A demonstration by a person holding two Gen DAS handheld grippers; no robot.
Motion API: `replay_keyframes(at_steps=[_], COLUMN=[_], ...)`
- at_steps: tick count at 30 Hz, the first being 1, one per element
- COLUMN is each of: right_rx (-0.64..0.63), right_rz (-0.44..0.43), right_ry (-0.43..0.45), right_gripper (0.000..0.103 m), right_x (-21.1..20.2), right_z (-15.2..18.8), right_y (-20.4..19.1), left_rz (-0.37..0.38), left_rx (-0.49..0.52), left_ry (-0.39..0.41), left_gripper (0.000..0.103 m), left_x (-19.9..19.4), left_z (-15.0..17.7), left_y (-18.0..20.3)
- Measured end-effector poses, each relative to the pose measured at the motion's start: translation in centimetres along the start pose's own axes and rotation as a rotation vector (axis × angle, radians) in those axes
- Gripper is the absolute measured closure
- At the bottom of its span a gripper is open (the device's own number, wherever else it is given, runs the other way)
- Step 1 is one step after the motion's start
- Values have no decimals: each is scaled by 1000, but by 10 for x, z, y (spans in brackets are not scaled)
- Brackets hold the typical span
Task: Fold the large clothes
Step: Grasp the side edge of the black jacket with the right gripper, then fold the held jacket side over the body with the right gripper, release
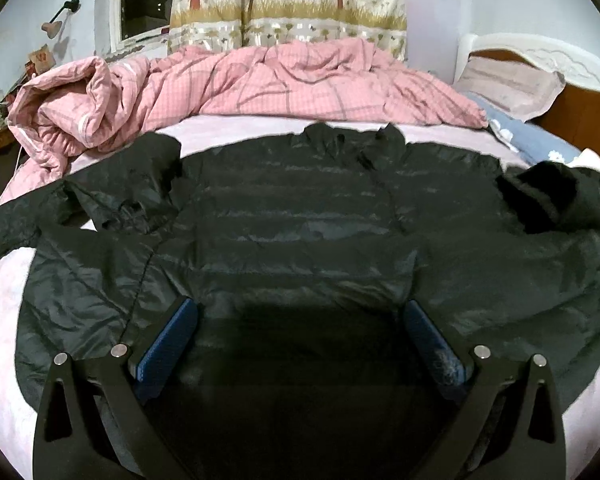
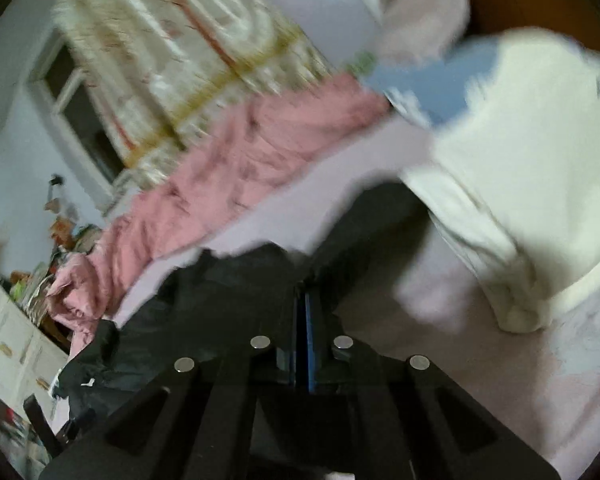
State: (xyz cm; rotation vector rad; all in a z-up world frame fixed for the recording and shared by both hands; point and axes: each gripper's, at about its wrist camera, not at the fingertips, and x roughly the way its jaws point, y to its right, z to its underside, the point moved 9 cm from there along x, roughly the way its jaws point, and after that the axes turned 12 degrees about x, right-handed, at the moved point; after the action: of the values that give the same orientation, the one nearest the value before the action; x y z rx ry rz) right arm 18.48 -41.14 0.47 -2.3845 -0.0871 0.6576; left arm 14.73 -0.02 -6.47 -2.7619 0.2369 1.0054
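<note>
Two grippers work one garment from where I sit at the remote feed: my left gripper [image 1: 300,320] hangs with its blue pads [image 1: 168,344] spread wide and nothing between them, poised low over the hem of the black puffer jacket [image 1: 300,224], while my right gripper [image 2: 302,308] has its jaws pressed together, apparently on a fold of the same dark fabric at the jacket's edge — though that view is blurred and I cannot be certain cloth lies between the pads. The jacket lies spread front-up on the pale pink bedsheet [image 1: 4,300], collar away from me, a layout that I judge suits folding the sides inward. Its two sleeves are not yet flat: one sleeve [image 1: 112,196] is bunched on the left, the other [image 1: 556,200] doubled over on the right, so folding looks barely begun. Beyond the collar lies one rumpled pink checked quilt [image 1: 260,80], pushed back, I take it, to leave room. One white garment [image 2: 520,184] lies beside the jacket in the right view, and one patterned curtain [image 1: 288,4] hangs behind the bed — along with one window [image 1: 144,0] beside it.
</note>
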Motion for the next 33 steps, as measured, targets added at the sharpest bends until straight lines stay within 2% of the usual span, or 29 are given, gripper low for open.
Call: replay_keyframes(at_steps=[2, 4, 7, 12, 16, 19, 22, 23, 26, 29, 33], right_rx=[-56, -104, -183, -374, -430, -467, -449, -429, -352, -252, -116], right_rz=[-75, -131, -185, -95, -57, -50, -44, -56, -90, -77, 25], right_ry=[30, 19, -90, -248, -294, -328, -312, -299, -214, -126, 10], right_gripper=[99, 99, 99, 99, 99, 93, 59, 43, 42, 40, 38], right_x=[-24, -41, -47, -29, -13, -4, -6, -10, -28, -40, -53], right_z=[10, 30, 84, 173, 209, 226, 225, 222, 198, 165, 112], right_y=[-39, -69, -103, -126, -134, -138, -139, -140, -136, -123, -80], left_rz=[-7, -23, -26, 5, 13, 7, -3, -3, -2, -7, -18], left_rx=[10, 28, 37, 9, -4, -3, -2, -1, 1, 15, 42], left_ry=[33, 75, 132, 173, 190, 195, 198, 198, 201, 203, 205], left_gripper=[0, 0, 0, 0, 0, 0, 0, 0, 0, 0, 0], left_x=[-10, -23, -42, -61, -69, -71, -72, -72, -73, -72, -71], left_z=[-5, -13, -21, -28, -29, -29, -29, -28, -28, -29, -28], left_y=[1, 0, -2, -8, -14, -16, -17, -17, -17, -14, -8])
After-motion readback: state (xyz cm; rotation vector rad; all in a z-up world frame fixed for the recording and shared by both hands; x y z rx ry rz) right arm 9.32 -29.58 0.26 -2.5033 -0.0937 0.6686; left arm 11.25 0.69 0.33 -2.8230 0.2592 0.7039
